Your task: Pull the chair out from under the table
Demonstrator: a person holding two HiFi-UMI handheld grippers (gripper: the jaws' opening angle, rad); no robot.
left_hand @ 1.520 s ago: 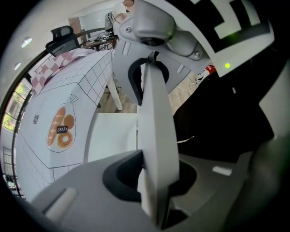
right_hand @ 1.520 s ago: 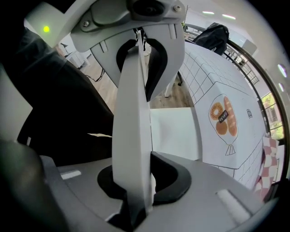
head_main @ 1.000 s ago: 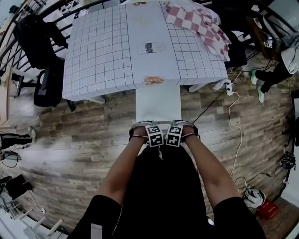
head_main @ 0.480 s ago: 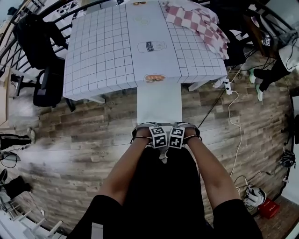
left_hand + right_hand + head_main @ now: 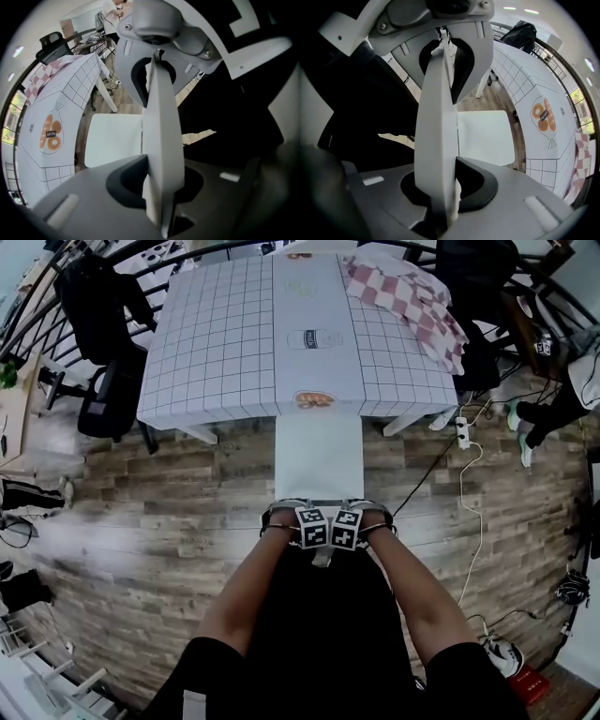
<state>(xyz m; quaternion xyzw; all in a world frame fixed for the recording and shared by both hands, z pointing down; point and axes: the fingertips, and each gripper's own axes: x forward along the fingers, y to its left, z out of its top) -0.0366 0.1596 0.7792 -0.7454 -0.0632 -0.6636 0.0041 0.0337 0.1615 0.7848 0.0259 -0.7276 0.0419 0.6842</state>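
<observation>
A white chair stands in front of me with its seat (image 5: pixel 319 457) mostly out from under the grid-patterned table (image 5: pixel 216 352). Both grippers point down side by side at the top of its backrest, close to my body. The left gripper (image 5: pixel 312 526) is shut on the white backrest edge (image 5: pixel 161 136), which runs straight between its jaws. The right gripper (image 5: pixel 345 527) is shut on the same backrest (image 5: pixel 436 136). Past the jaws, the seat (image 5: pixel 112 138) (image 5: pixel 485 136) and the table's edge (image 5: pixel 51 108) (image 5: pixel 543 140) show in both gripper views.
A red-checked cloth (image 5: pixel 403 296) lies on the table's far right corner. A black office chair (image 5: pixel 108 381) with a jacket stands left of the table. A power strip and white cable (image 5: pixel 461 432) lie on the wooden floor at the right, near a person's legs (image 5: pixel 553 395).
Both grippers have drawn back toward me with the backrest in them. The chair has slid farther out, so more of its seat shows in front of the table's edge.
</observation>
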